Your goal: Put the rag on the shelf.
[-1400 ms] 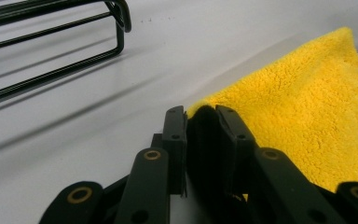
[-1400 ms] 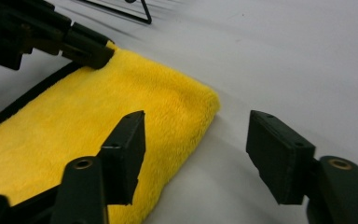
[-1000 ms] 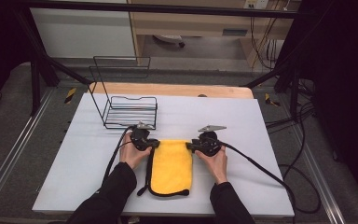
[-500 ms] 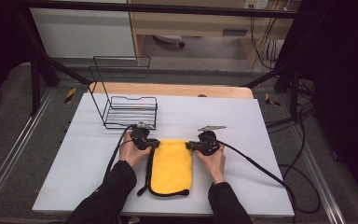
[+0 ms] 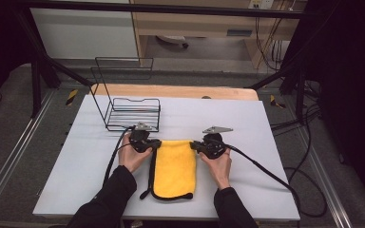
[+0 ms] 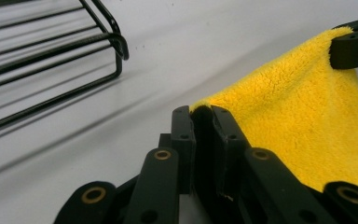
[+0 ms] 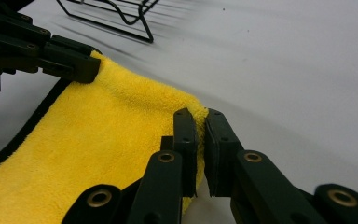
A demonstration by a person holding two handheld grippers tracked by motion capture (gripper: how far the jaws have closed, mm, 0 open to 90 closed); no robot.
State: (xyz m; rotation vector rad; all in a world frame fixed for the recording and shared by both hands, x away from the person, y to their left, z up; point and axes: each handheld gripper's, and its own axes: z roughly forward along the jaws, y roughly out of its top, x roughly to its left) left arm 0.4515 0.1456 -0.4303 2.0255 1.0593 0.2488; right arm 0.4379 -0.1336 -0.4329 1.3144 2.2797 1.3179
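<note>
On the white table (image 5: 275, 142), the yellow microfiber cloth (image 5: 173, 168) lies flat just in front of the wire rack (image 5: 133, 111). The left gripper (image 5: 156, 143) has just been closing and pinches its far left corner; the right gripper (image 5: 193, 145) pinches the far right corner.

Both hands rest low on the table, side by side. The left gripper (image 5: 156, 143) has just been closing and pinches tight. The right gripper (image 5: 193, 144) pinches tight too.

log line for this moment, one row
left gripper: shut on yellow cloth, far left corner | right gripper: shut on yellow cloth, far right corner | cloth: folded, on white table | wire rack: untouched
</note>
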